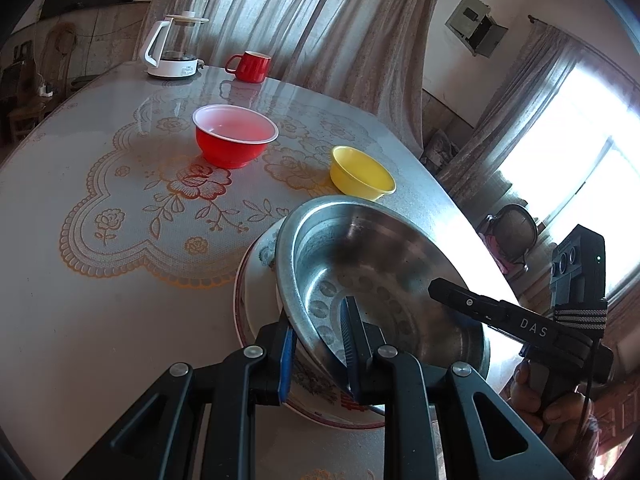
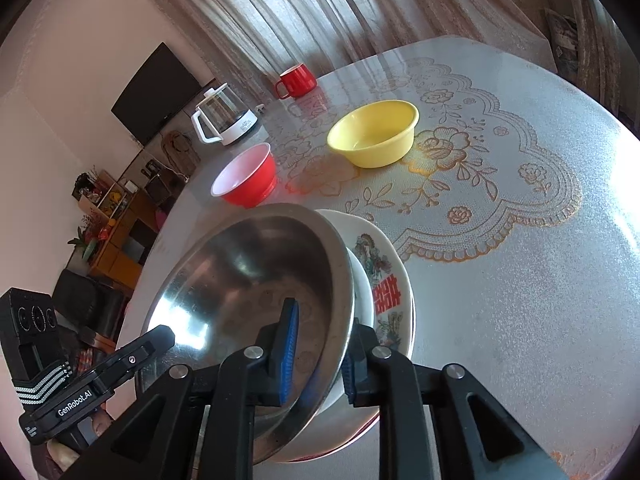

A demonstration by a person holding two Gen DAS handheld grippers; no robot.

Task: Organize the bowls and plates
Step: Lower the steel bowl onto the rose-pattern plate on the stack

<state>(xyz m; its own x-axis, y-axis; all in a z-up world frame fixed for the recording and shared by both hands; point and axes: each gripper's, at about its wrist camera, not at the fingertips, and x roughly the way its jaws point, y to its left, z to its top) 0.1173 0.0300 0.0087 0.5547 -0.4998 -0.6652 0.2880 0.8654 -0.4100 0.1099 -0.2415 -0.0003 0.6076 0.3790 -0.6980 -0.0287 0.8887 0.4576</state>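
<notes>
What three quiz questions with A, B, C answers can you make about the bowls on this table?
1. Where is the metal bowl?
A. on the flowered plate
B. inside the yellow bowl
C. beside the kettle

2. What colour is the mug?
A. blue
B. red
C. green

3. How does the metal bowl sit?
A. upside down
B. flat
C. tilted, both grippers pinching its rim

Answers: 1 A, the plate shows beneath it. 2 B, it is plainly red. 3 C, the left gripper and right gripper each clamp the slanted rim.
</notes>
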